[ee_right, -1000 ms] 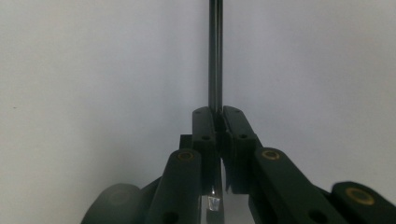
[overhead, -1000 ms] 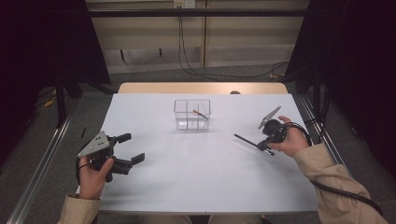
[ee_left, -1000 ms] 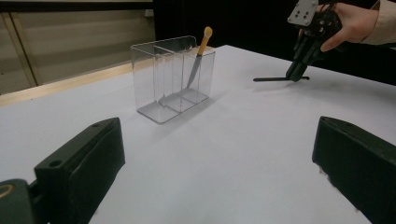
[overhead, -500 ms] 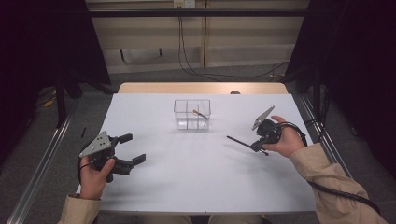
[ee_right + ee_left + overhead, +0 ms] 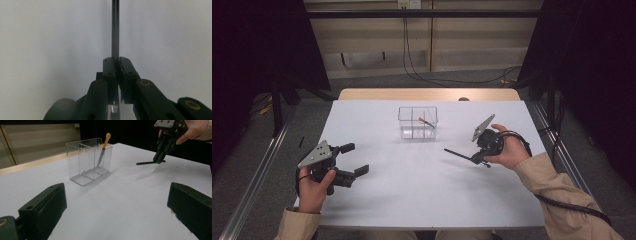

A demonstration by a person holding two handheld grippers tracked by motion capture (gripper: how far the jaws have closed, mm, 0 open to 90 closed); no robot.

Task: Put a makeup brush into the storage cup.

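Progress: yellow-handled knife (image 5: pixel 103 151) already in clear organizer (image 5: pixel 417 122). Right gripper (image 5: pixel 474 159) clamps dark utensil (image 5: pixel 457 153), not yet placed; left gripper (image 5: pixel 354 160) wide, empty.

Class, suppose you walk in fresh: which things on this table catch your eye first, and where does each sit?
A clear divided box stands near the far middle of the white table, with a tan-handled knife leaning upright in one compartment. On the right, the right hand-held gripper is clamped on a thin dark utensil held above the table. The left hand-held gripper waits open at the near left.
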